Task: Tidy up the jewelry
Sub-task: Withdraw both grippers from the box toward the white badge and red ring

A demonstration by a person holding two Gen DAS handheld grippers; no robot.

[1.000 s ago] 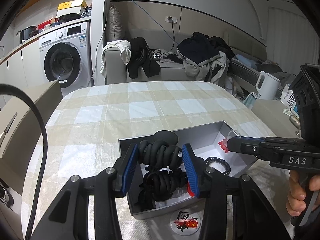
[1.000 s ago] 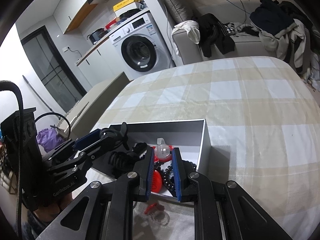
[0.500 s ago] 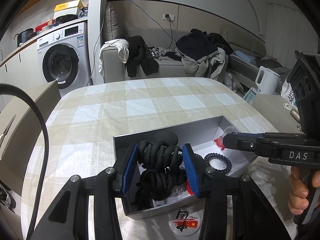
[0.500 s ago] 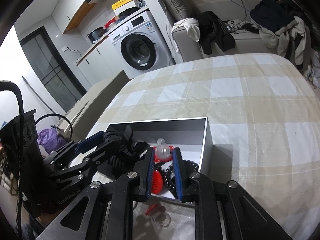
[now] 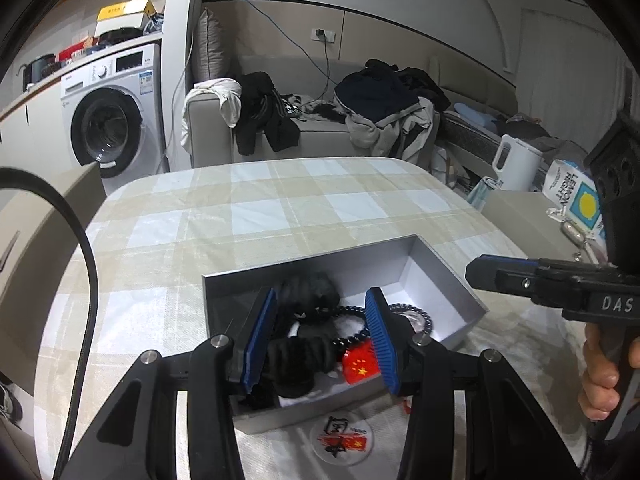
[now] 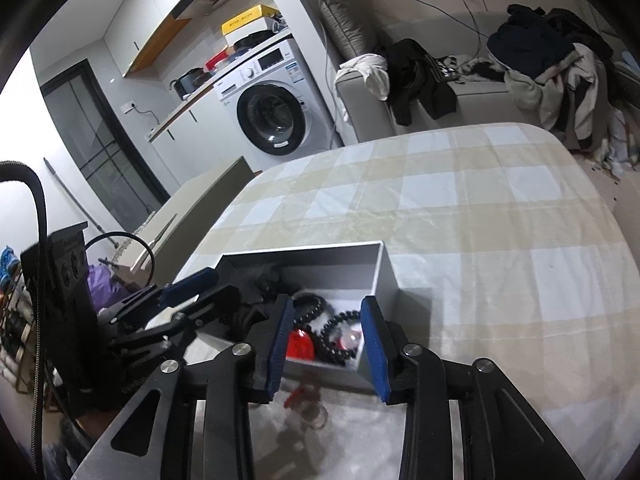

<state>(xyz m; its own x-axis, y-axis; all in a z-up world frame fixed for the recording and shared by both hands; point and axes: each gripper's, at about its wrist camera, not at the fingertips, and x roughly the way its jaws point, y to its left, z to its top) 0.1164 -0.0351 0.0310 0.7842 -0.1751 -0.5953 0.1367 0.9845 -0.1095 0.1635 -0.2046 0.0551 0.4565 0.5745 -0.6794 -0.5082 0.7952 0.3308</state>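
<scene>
Now left gripper (image 5: 320, 334) and right gripper (image 6: 326, 344) both spread wide, holding nothing, over grey box (image 5: 448, 280) near table edge.

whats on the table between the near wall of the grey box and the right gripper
In the right wrist view, a small red piece and a clear ring lie on the checked tablecloth, between the grey box and the open right gripper.

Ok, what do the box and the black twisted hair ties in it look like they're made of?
Box: probably rigid cardboard with a matte silver-grey outside and white lining; its walls are thin, with crisp folded corners. Black twisted hair ties: likely soft fabric or fabric-covered elastic; they look matte, bunched and ribbed, with no shine. The blur leaves the weave unclear.
</scene>
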